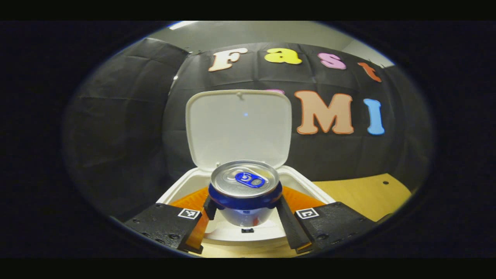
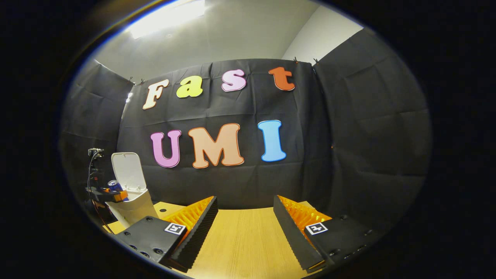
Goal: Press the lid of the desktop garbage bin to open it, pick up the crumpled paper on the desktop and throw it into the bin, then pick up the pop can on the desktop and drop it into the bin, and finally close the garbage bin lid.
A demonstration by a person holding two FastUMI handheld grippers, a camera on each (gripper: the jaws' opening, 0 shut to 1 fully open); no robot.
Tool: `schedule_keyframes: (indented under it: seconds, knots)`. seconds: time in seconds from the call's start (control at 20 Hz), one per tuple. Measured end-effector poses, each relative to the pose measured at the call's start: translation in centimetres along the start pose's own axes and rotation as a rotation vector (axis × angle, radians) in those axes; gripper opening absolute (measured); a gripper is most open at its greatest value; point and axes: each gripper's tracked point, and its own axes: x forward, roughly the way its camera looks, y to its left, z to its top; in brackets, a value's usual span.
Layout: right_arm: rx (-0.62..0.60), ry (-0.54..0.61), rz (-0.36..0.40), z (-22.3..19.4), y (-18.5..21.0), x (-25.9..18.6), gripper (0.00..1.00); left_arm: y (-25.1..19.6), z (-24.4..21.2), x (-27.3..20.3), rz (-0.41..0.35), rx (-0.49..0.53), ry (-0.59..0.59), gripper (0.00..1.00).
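Desktop garbage bin (image 1: pixel 310 186) as landmark: a white box standing on the wooden desktop (image 1: pixel 360 193), its lid (image 1: pixel 238 128) raised upright behind the opening. Directly above that opening, in the left gripper view, the left gripper (image 1: pixel 246 211) holds the pop can (image 1: pixel 245 192) upright; both fingers press against the can's blue sides, the jaws parted only as wide as the can. The can's silver top with a blue pull tab faces the camera. No brand or other writing on the can is legible; each finger base carries a small square black-and-white marker.

The right gripper view gives the wider setting: the bin (image 2: pixel 133 207) lies far to the left on the desktop (image 2: pixel 244 240), lid (image 2: pixel 128 170) up, with the can (image 2: pixel 113 185) held over it by the other gripper (image 2: pixel 110 195), too small for detail. The right gripper (image 2: pixel 245 224) hangs well apart from the bin above bare wood, its jaws spread wide with nothing between them.
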Motion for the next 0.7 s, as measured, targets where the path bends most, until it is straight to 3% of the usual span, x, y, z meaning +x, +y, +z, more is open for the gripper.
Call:
schedule_keyframes:
  seconds: [0.2, 0.25, 0.35, 0.55, 0.6, 0.65, 0.7]
  knots:
    - [0.0, 0.001, -0.009, 0.0, 0.2, -0.3, 0.96, -0.3, -0.3, 0.1, -0.013, 0.003, -0.003, 0.82]
    - [-0.001, 0.0, -0.013, 0.0, 0.3, -0.5, 1.0, -0.2, 0.0, 0.0, -0.01, 0.006, -0.004, 0.85]
    - [0.003, -0.004, -0.02, 0.0, 0.2, -0.7, 0.96, -0.3, 1.4, -0.4, -0.014, 0.007, -0.022, 0.9]
    - [0.012, -0.007, -0.03, -0.2, 0.1, -1.5, 0.96, -0.2, 7.6, -0.6, -0.03, 0.019, -0.114, 0.91]
    - [0.013, -0.004, -0.033, -0.3, 0.1, -1.7, 1.0, -0.2, 9.5, -0.4, -0.035, 0.022, -0.139, 0.93]
    - [0.015, -0.003, -0.04, -0.4, 0.1, -1.9, 0.96, -0.1, 11.3, -0.1, -0.046, 0.024, -0.161, 0.91]
    - [0.018, -0.004, -0.045, -0.4, 0.1, -2.0, 1.0, 0.0, 13.1, 0.5, -0.056, 0.021, -0.178, 0.92]
